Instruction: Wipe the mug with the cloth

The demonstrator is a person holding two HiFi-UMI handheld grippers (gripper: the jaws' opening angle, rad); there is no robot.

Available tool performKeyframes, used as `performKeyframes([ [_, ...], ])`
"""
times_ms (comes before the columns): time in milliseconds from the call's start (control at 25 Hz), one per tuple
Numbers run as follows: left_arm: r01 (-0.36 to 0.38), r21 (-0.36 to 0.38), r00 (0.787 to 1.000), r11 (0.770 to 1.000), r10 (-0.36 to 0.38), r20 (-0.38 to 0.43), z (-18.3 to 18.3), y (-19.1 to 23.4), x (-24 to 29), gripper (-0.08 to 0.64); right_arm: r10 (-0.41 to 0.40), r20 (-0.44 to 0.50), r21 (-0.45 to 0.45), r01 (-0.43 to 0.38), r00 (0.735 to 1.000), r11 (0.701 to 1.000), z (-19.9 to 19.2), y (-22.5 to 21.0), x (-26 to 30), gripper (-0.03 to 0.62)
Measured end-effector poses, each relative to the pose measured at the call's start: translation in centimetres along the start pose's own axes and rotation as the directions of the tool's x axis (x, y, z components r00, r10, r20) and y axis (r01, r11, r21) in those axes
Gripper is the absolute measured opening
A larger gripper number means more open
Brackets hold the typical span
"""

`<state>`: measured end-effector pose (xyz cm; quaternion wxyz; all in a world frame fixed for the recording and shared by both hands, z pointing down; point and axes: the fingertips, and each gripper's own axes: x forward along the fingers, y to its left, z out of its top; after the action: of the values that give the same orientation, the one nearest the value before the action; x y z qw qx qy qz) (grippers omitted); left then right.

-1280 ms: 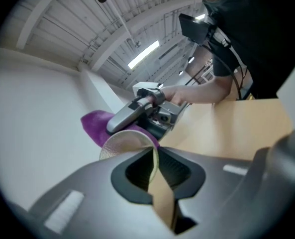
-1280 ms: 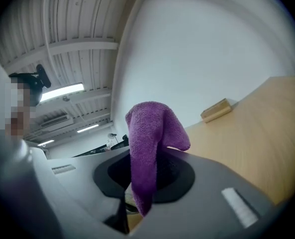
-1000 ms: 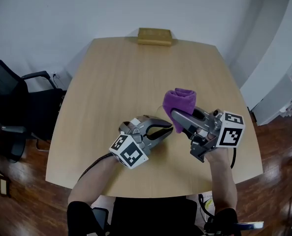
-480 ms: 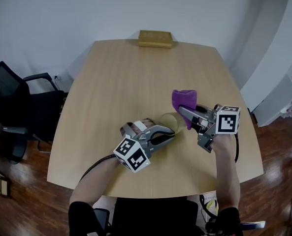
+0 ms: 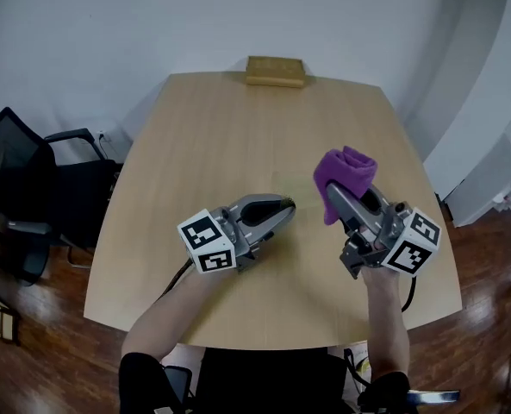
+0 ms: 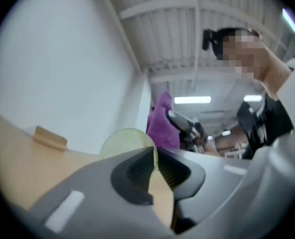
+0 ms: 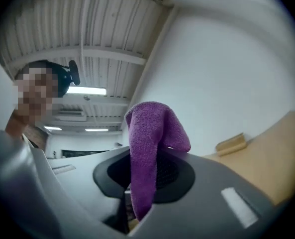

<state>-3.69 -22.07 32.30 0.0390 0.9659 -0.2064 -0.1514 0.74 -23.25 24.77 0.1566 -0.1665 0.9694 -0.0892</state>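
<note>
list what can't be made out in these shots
- mug: hidden under the left tongs in the head view; left gripper view shows only a pale round part.
- cloth: lower end buried between the right tongs, right gripper view.
- tan block at the table edge, head view: too small to identify.

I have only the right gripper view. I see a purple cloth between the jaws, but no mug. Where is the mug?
Observer: The left gripper is shut on the mug; its pale wall sits between the jaws.
Operator: Is the mug beside my cloth?
Observer: In the left gripper view the cloth shows just behind the mug; touching or not, I cannot tell.
Operator: Is anything near the table?
Observer: The head view shows a black chair at the left of the table.
</note>
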Motion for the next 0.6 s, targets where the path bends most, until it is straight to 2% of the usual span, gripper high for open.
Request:
performKeyframes([
  [80, -0.022, -0.123, 0.997, 0.992, 0.031, 0.071, 0.8, 0.9, -0.4, 0.043, -0.128, 0.04, -0.087, 0.131, 0.991, 0.988, 0.9, -1.8, -1.3, 0.061],
  [120, -0.028, -0.16, 0.995, 0.987, 0.043, 0.088, 0.9, 1.2, -0.6, 0.043, -0.16, 0.038, -0.113, 0.163, 0.986, 0.98, 0.8, -2.2, -1.4, 0.061],
  [240, -0.035, -0.194, 0.994, 0.98, 0.054, 0.092, 0.6, 1.1, -0.6, 0.044, -0.222, -0.038, -0.177, 0.212, 0.974, 0.961, -1.7, -2.4, -0.3, 0.061],
  [320, -0.033, -0.192, 0.995, 0.981, 0.049, 0.082, 0.3, 0.7, -0.2, 0.044, -0.245, -0.096, -0.18, 0.225, 0.965, 0.958, -3.7, -2.6, 0.8, 0.061],
  [400, -0.036, -0.17, 0.998, 0.985, 0.046, 0.05, -0.3, 0.3, 0.3, 0.046, -0.211, -0.116, -0.128, 0.196, 0.971, 0.972, -4.9, -2.0, 1.7, 0.061],
  [520, -0.028, -0.078, 1.0, 0.997, 0.027, -0.014, -1.0, -0.4, 0.7, 0.06, -0.098, -0.114, -0.025, 0.096, 0.989, 0.995, -5.7, -0.1, 2.9, 0.061],
  [600, -0.012, -0.037, 1.0, 0.999, 0.011, -0.018, -0.7, -0.8, 0.7, 0.061, -0.028, -0.104, 0.02, 0.031, 0.994, 0.999, -5.6, 0.7, 3.0, 0.061],
])
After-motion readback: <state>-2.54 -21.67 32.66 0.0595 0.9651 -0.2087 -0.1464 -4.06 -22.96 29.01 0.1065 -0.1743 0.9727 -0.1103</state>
